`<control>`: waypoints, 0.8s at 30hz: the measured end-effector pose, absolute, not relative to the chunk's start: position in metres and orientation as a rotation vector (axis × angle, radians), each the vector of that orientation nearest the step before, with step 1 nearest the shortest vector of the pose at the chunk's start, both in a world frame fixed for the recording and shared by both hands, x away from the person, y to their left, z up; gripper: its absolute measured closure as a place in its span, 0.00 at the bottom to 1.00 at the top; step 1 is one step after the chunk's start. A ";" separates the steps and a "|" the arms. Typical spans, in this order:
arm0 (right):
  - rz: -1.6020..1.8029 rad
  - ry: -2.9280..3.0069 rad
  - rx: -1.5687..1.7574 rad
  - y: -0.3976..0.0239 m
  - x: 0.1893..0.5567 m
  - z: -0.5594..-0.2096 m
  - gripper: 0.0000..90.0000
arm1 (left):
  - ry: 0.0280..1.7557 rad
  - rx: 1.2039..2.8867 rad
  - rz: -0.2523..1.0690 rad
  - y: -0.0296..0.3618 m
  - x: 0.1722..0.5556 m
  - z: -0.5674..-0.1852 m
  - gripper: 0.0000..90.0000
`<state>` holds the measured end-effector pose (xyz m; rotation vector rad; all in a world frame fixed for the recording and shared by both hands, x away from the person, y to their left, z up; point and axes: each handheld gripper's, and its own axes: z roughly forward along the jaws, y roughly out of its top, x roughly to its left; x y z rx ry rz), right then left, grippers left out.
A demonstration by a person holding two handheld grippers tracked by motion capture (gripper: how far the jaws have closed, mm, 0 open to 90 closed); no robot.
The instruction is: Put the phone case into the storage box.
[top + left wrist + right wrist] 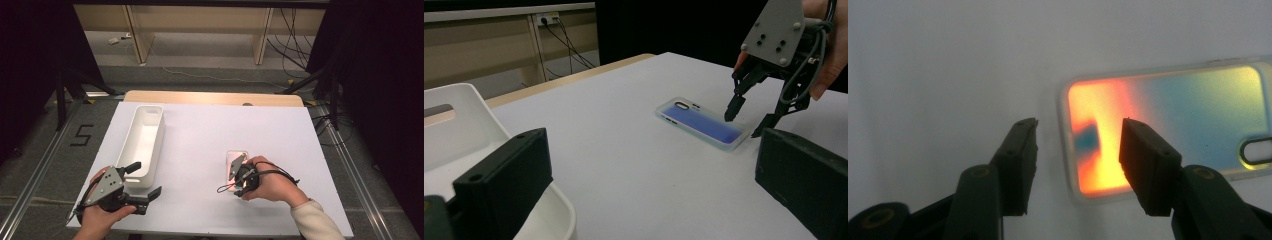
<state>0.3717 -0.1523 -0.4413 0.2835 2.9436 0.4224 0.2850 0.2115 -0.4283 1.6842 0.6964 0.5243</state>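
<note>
Phone case (700, 122): lies flat on the white table (210, 135), right of middle and near the person's side; translucent rim, camera cutout at the far end in the left gripper view (its back looks blue from that view, orange to green in the right gripper view).
Right gripper (746, 121): held point-down over the near short end of the case. One jaw stands over the case's back, the other outside its end rim above the bare table, so the end edge sits between them. The jaws are about half open and neither pad presses on the case; nothing is gripped.
Left gripper (146, 181): held low at the table's near left corner, jaws spread wide and empty, one jaw over the near end of the bin.
Bin (145, 142): long white tray on the left side, well apart from the case.
</note>
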 end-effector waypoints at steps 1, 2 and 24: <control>0.407 2.954 0.262 -0.151 0.372 -0.441 0.58 | 0.694 1.686 0.528 0.212 0.285 -0.428 0.01; 0.395 2.948 0.256 -0.149 0.373 -0.441 0.59 | 0.693 1.686 0.528 0.212 0.285 -0.428 0.01; 0.192 3.012 0.172 -0.141 0.376 -0.450 0.75 | 0.701 1.682 0.521 0.213 0.284 -0.429 0.01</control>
